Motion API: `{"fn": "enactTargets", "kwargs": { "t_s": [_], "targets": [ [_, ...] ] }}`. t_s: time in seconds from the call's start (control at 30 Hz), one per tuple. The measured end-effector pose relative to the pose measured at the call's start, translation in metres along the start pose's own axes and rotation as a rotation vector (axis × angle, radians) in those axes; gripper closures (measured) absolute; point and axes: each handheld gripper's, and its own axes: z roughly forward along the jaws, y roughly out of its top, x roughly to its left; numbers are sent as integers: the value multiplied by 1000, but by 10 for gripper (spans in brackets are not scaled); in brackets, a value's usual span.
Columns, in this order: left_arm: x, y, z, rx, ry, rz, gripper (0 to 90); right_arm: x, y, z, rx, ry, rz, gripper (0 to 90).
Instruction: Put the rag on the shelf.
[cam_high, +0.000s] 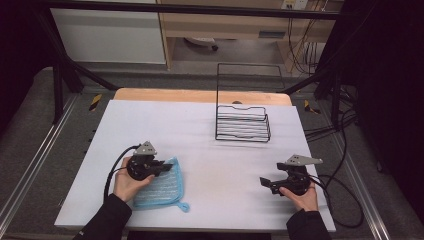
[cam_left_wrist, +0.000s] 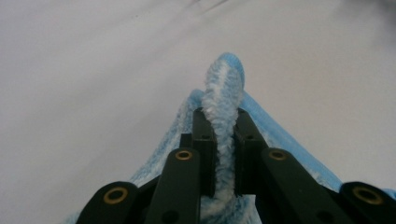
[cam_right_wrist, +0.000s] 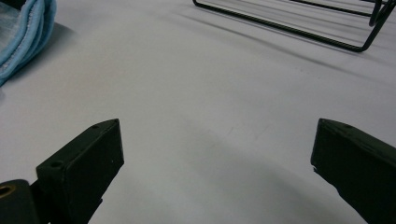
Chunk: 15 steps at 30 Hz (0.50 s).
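So from the high view, the left gripper (cam_high: 162, 166) sits at the near-left part of the white table (cam_high: 200, 125), pinching the upper right edge of a light blue microfiber cloth (cam_high: 162, 190). The cloth lies mostly flat on the table next to the person's left hand (cam_high: 126, 184), with a little hanging loop poking out at its near right corner. The right gripper (cam_high: 266, 183) is over on the near-right side, well apart from the cloth, pointing left across the table with nothing in it. Further back, right of center, there's a black wire rack (cam_high: 243, 120) standing upright on the table, well away from both grippers.

Left gripper view: the left gripper (cam_left_wrist: 224, 140) has its jaws squeezed down narrow on a fold of the cloth (cam_left_wrist: 223, 88). The fluffy blue-and-white edge sticks up between the black pads and pokes out past the tips, and the rest of the cloth drapes down on both sides toward the table.

Right gripper view: the right gripper (cam_right_wrist: 217, 154) has its jaws spread wide, just bare tabletop between them. A bit of the cloth (cam_right_wrist: 23, 32) shows at the top left corner, and the bottom wires of the rack (cam_right_wrist: 299, 23) run across the top right.
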Motion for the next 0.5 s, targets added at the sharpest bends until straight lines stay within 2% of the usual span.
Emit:
{"fn": "enactTargets", "kwargs": {
  "t_s": [0.3, 0.5],
  "targets": [
    [-19, 17, 28, -18, 29, 14, 819, 0, 0, 0, -1, -2, -1, 29],
    [-31, 22, 48, -5, 37, 34, 811, 0, 0, 0, -1, -1, -1, 29]
  ]
}}
